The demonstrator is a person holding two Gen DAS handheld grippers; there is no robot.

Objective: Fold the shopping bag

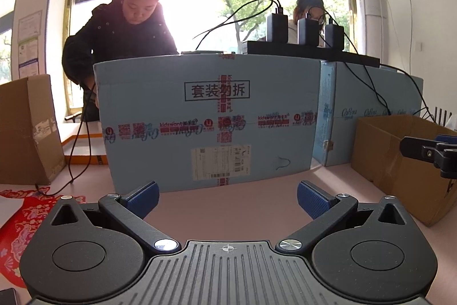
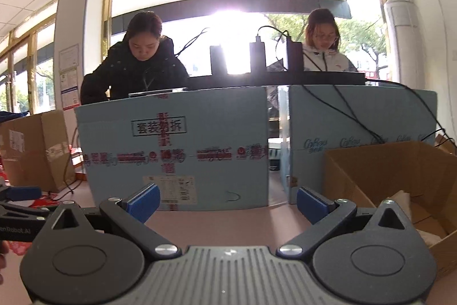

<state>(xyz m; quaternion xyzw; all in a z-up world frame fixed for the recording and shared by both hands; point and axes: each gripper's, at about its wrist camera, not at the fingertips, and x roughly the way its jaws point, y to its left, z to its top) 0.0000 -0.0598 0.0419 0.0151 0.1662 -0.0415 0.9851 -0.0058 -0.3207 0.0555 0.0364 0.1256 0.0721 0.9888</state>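
A red patterned shopping bag (image 1: 20, 222) lies flat on the pink table at the lower left of the left wrist view, partly hidden behind the gripper body. My left gripper (image 1: 227, 199) is open over bare table, to the right of the bag, with nothing between its blue pads. My right gripper (image 2: 227, 200) is also open and empty above the table. In the right wrist view a sliver of the red bag (image 2: 42, 203) shows at the far left, behind the left gripper (image 2: 17, 199). The right gripper (image 1: 428, 153) enters the left wrist view at the right edge.
A large light-blue carton (image 1: 211, 119) stands straight ahead, with a second one (image 1: 371, 110) to its right. An open brown box (image 2: 400, 190) sits at the right, a taped brown box (image 1: 25, 130) at the left. Cables and chargers (image 1: 305, 32) top the cartons. Two people stand behind.
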